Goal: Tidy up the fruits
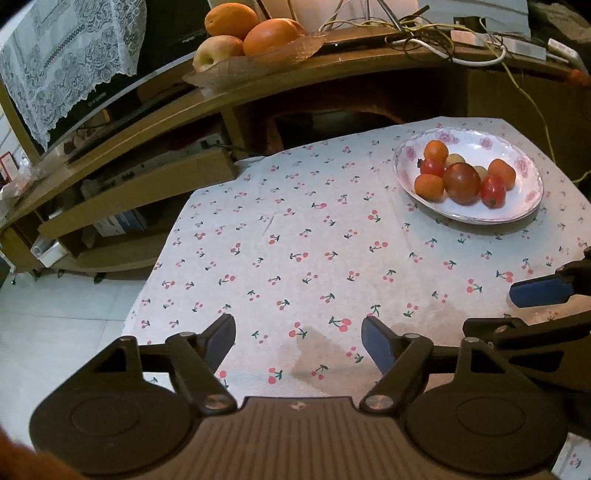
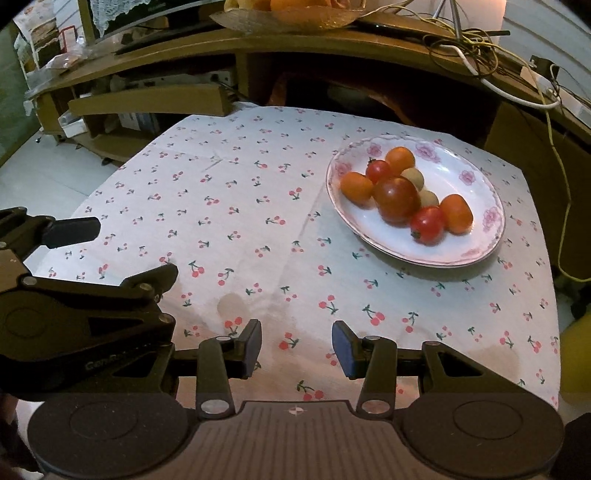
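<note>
A white oval plate with pink flowers sits at the far right of the cherry-print tablecloth. It holds several small fruits: orange ones, red ones, a large dark red one and pale ones. My left gripper is open and empty above the cloth's near edge. My right gripper is open and empty, just right of the left one. Each gripper shows in the other's view: the right one's blue pads, the left one's fingers.
A wooden shelf unit stands behind the table. On it rest a glass dish with oranges and an apple, and tangled cables. A lace-draped screen stands at left. White floor tiles lie left of the table.
</note>
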